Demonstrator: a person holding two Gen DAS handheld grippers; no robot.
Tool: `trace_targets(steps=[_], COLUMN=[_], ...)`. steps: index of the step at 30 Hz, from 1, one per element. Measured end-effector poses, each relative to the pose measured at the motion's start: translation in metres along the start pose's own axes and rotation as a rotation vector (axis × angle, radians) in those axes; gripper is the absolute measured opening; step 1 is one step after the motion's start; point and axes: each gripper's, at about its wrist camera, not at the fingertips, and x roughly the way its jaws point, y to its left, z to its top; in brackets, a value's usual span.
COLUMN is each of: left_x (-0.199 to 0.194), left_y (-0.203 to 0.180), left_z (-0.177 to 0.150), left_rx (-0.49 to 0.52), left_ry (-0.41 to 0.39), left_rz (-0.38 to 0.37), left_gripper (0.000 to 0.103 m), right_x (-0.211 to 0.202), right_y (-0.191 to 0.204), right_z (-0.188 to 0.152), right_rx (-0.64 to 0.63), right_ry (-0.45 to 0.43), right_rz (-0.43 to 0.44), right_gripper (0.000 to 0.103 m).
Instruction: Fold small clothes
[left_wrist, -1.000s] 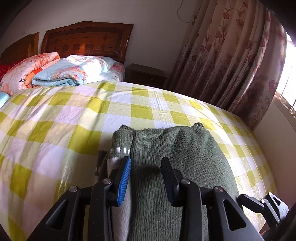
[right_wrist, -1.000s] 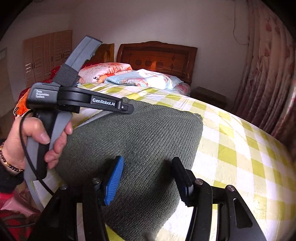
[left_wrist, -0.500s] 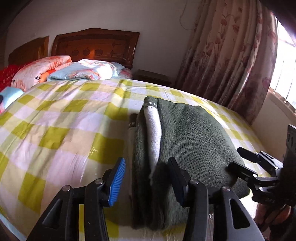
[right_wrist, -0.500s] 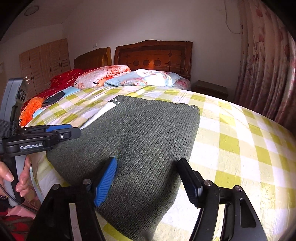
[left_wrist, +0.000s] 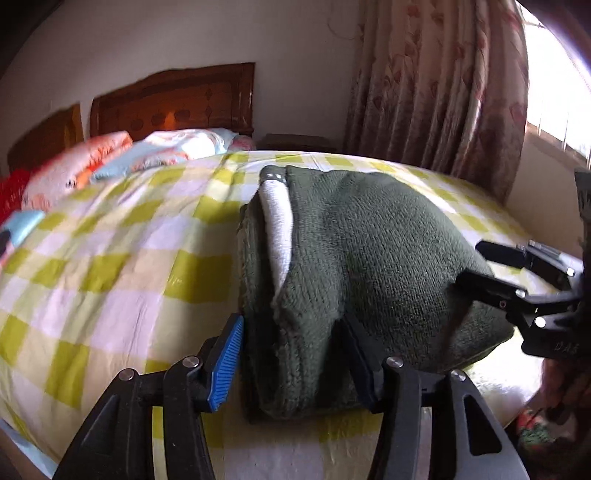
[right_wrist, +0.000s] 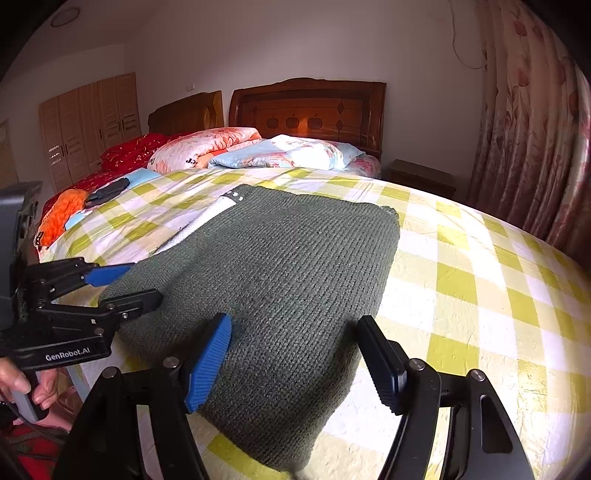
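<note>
Sweater (left_wrist: 369, 258) folded at bed (left_wrist: 110, 258) near edge. Left gripper (left_wrist: 291, 365) jaws just been opening, straddling fold edge; right gripper (right_wrist: 295, 354) wide, empty. Snagged knit on pullback could undo fold.

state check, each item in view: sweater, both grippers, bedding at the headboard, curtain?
green knit sweater: folded, lying flat on the checked bedsheet, white lining showing at its left edge.
left gripper: jaws just been opening, straddling the sweater's folded edge, pads not pressing it.
right gripper: open, sweater's near edge between the fingers, not clamped.
quilts: folded, stacked at the headboard.
curtain: drawn.
</note>
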Motion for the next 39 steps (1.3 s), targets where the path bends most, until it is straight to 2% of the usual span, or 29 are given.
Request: trace_targets(steps=[2, 4, 7, 10, 11, 13, 14, 16, 18, 21, 23, 24, 26, 27, 28, 29, 31, 34, 37, 39], left_x=[-0.017, -0.036, -0.046, -0.023, -0.012, 0.014, 0.022, 0.021, 0.017, -0.004, -0.022, -0.025, -0.012, -0.001, 0.002, 0.000, -0.001, -0.015, -0.045, -0.071], left_y=[0.005, -0.005, -0.029, -0.046, -0.046, -0.037, -0.031, -0.025, -0.029, -0.032, -0.037, -0.041, -0.045, -0.043, -0.041, -0.041, -0.045, -0.045, -0.037, -0.034], left_z=[0.001, 0.001, 0.009, 0.028, 0.034, 0.042, 0.040, 0.033, 0.027, 0.028, 0.026, 0.023, 0.015, 0.011, 0.007, 0.006, 0.007, 0.008, 0.008, 0.010], left_rx=[-0.024, 0.028, 0.100, 0.142, 0.125, 0.053, 0.018, 0.035, 0.092, 0.060, 0.090, 0.118, 0.164, 0.161, 0.152, 0.152, 0.175, 0.169, 0.138, 0.139], left_ry=[-0.027, -0.094, -0.143, -0.107, -0.088, 0.002, 0.030, -0.025, -0.037, -0.030, -0.089, -0.099, -0.046, -0.006, -0.007, -0.025, -0.011, -0.002, -0.056, -0.130], left_rz=[-0.016, -0.018, -0.083, -0.083, -0.083, -0.087, -0.112, -0.140, -0.120, -0.099, -0.127, -0.104, -0.045, -0.041, -0.058, -0.056, -0.037, -0.036, -0.048, 0.007], left_gripper=[0.053, 0.053, 0.053, 0.053, 0.053, 0.053, 0.053, 0.053, 0.053, 0.049, 0.051, 0.051, 0.051, 0.051, 0.051, 0.051, 0.051, 0.051, 0.051, 0.052], right_x=[-0.013, -0.028, -0.043, -0.040, -0.037, -0.028, -0.022, -0.011, -0.008, -0.016, -0.027, -0.031, -0.026, -0.020, -0.017, -0.017, -0.019, -0.030, -0.052, -0.076], right_y=[0.006, 0.014, 0.023, 0.031, 0.031, 0.025, 0.021, 0.013, 0.010, 0.003, 0.006, 0.009, 0.011, 0.011, 0.013, 0.015, 0.017, 0.013, 0.014, 0.013], right_z=[-0.001, -0.004, -0.009, -0.002, 0.002, 0.008, 0.008, -0.002, -0.013, -0.010, -0.006, -0.006, -0.009, -0.012, -0.016, -0.018, -0.017, -0.015, -0.020, -0.021], right_rx=[-0.020, -0.049, -0.070, -0.122, -0.133, -0.121, -0.106, -0.097, -0.104, -0.045, -0.068, -0.085, -0.096, -0.090, -0.099, -0.119, -0.142, -0.107, -0.109, -0.078], right_ry=[-0.033, -0.066, -0.097, -0.104, -0.101, -0.079, -0.051, -0.004, -0.015, -0.008, -0.047, -0.061, -0.036, -0.010, -0.014, -0.021, -0.006, 0.008, 0.001, -0.030], right_rz=[-0.001, 0.012, 0.050, 0.013, -0.004, -0.009, -0.009, -0.015, -0.032, -0.009, -0.010, -0.015, -0.008, -0.001, -0.018, -0.030, -0.039, 0.017, 0.051, 0.088], right_gripper=[0.103, 0.103, 0.103, 0.103, 0.103, 0.103, 0.103, 0.103, 0.103, 0.103, 0.103, 0.103, 0.103, 0.103, 0.103, 0.103, 0.103, 0.103, 0.103, 0.103])
